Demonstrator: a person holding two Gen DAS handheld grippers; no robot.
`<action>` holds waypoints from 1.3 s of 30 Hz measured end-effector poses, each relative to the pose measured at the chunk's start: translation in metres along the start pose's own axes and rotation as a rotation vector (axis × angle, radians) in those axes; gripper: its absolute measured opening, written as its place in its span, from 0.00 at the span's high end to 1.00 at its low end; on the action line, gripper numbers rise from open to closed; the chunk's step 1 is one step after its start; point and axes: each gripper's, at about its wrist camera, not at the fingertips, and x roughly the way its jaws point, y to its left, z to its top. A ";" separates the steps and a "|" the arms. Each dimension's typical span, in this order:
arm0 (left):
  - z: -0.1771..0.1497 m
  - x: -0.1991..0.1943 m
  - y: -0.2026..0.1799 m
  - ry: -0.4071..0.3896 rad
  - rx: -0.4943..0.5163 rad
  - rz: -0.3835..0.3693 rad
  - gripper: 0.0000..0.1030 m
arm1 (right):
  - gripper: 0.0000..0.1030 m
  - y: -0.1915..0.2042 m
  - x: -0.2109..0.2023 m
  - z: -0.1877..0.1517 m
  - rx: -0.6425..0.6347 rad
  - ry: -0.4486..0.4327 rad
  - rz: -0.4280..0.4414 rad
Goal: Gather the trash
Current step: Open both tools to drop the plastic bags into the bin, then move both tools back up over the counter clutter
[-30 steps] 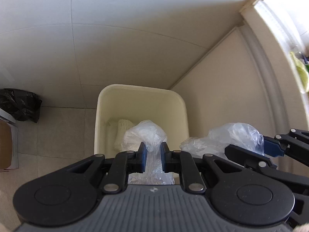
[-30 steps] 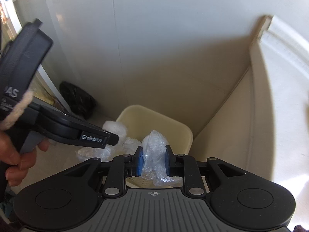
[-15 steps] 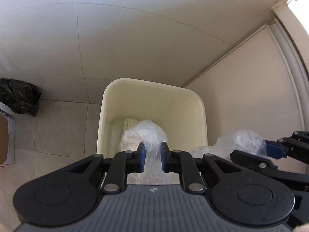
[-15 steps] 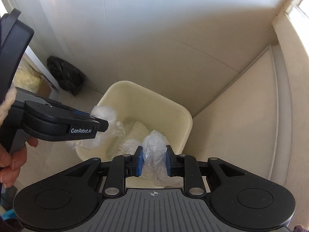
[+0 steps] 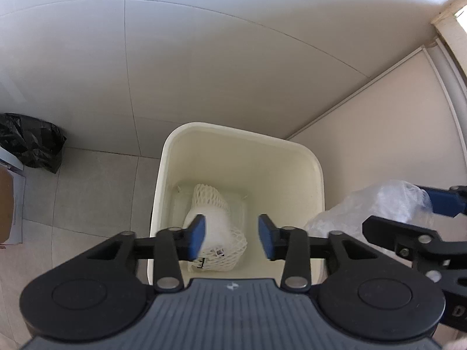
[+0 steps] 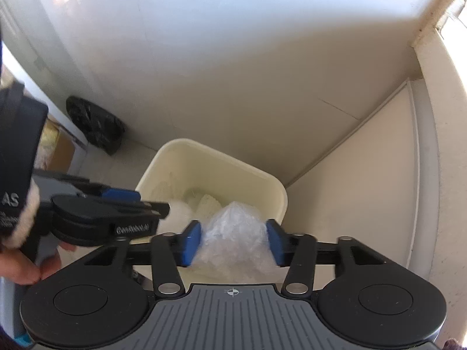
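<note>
A cream rectangular bin [image 5: 313, 160] stands on the floor in a wall corner; it also shows in the right wrist view [image 6: 175, 154]. Inside lie white foam fruit netting [image 5: 213, 204] and a blurred white plastic piece [image 5: 216, 227]. My left gripper [image 5: 232, 234] is open and empty above the bin. My right gripper [image 6: 232, 243] is open, with a crumpled clear plastic bag [image 6: 236, 233] loose between its spread fingers, over the bin's near right edge. The same bag [image 5: 379, 204] shows right of the bin in the left wrist view.
A black rubbish bag [image 5: 29, 143] sits on the tiled floor at the left, also in the right wrist view [image 6: 96, 125]. A cardboard box [image 5: 5, 204] is at the far left. Walls close in behind and right of the bin.
Both grippers have opened. The left one has let go of its plastic bag, which dropped into the bin. The right one's fingers have spread off its bag. Both moved nearer over the bin.
</note>
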 end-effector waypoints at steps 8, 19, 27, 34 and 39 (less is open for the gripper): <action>-0.003 -0.001 0.001 -0.005 0.002 0.016 0.41 | 0.46 -0.003 -0.009 -0.007 0.017 0.005 -0.003; 0.003 -0.006 0.002 -0.021 0.000 0.017 0.31 | 0.38 -0.007 -0.028 0.000 0.011 -0.018 -0.005; 0.005 -0.016 0.000 -0.016 0.010 0.036 0.26 | 0.37 -0.004 -0.041 0.002 -0.001 -0.055 -0.001; 0.005 -0.035 -0.005 -0.045 0.025 0.049 0.15 | 0.28 -0.007 -0.073 -0.003 0.006 -0.154 0.021; 0.004 -0.050 -0.009 -0.051 0.058 0.061 0.10 | 0.26 -0.012 -0.094 -0.012 0.009 -0.206 0.016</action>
